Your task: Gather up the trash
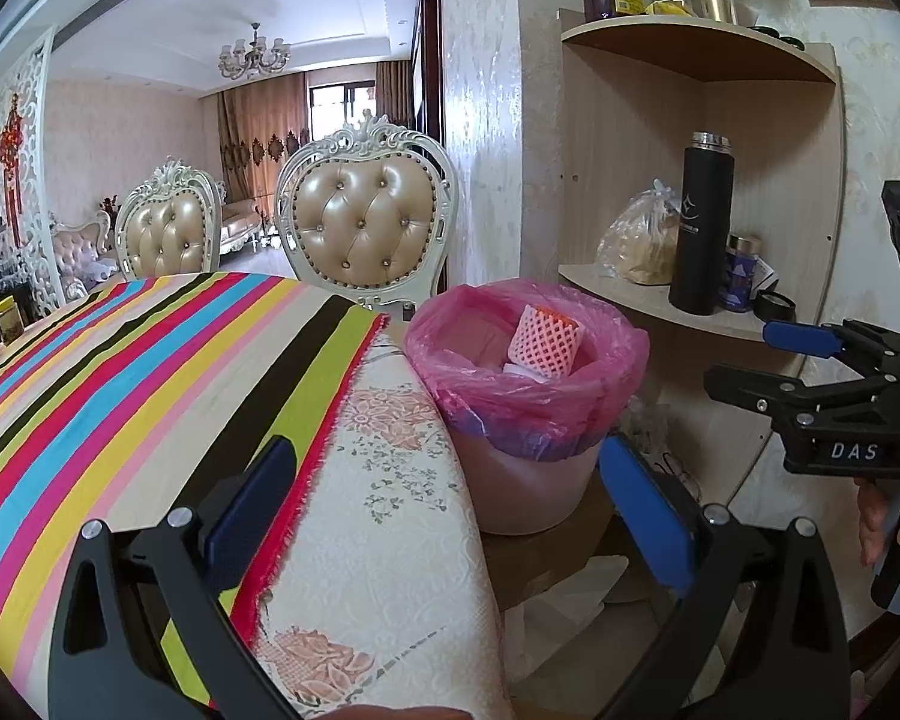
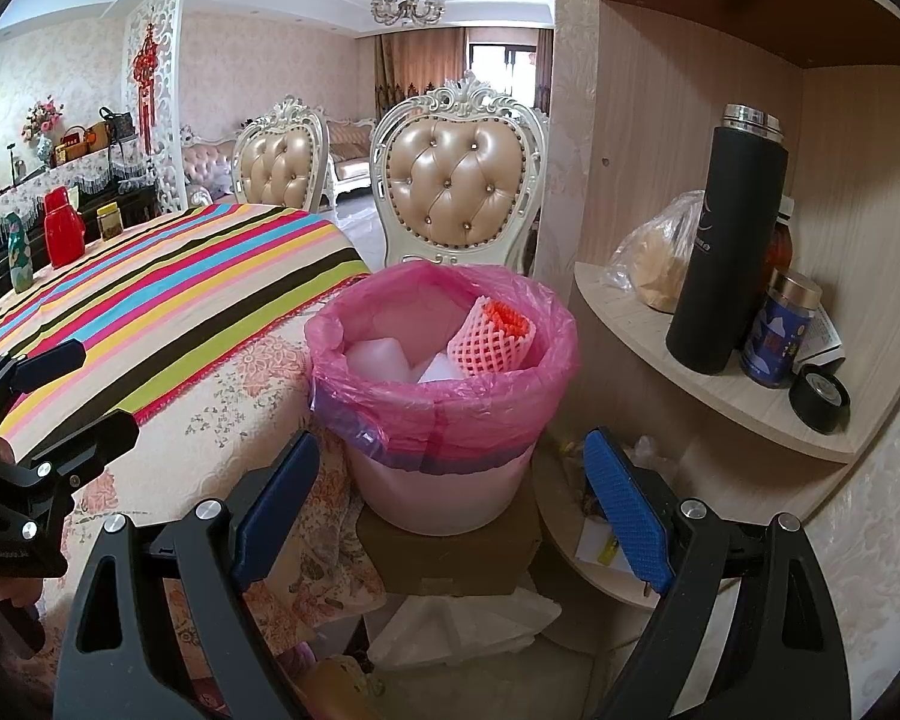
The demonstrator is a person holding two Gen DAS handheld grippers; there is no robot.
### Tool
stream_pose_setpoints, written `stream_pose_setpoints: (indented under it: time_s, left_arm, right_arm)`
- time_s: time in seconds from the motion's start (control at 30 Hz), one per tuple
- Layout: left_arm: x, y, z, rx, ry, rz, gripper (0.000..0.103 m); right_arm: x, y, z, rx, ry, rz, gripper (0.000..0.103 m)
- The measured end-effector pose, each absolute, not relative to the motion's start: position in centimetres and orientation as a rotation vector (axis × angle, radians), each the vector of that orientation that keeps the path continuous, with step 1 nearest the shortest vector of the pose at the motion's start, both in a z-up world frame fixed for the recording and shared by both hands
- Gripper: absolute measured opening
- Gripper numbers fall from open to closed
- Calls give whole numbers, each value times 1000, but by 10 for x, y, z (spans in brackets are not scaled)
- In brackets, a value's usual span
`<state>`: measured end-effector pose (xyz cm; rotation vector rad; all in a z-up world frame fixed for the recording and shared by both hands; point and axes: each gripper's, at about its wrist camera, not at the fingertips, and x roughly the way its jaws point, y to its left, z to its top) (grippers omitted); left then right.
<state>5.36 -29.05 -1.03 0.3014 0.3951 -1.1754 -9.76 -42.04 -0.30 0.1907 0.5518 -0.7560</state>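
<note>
Beside table edge (image 2: 222, 396), inside pink-lined bin (image 2: 444, 396) on cardboard box (image 2: 456, 564): foam fruit net (image 2: 492, 336) and white foam scraps (image 2: 372, 357), likely featherlight, squashy, best pinched at mesh rim; left gripper (image 1: 450, 516) and right gripper (image 2: 450, 516) both spread, empty.

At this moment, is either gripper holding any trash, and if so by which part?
Nothing is held. The left gripper and the right gripper both stand open and empty near the pink-lined bin.
</note>
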Motion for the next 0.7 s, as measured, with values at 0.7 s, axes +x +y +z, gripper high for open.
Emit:
stream_pose_setpoints:
  time_s: [0.7]
  left_arm:
    - [54, -295, -16, 310, 417, -1189, 98]
  right_arm:
    - [-96, -417, -6, 188, 552, -748, 84]
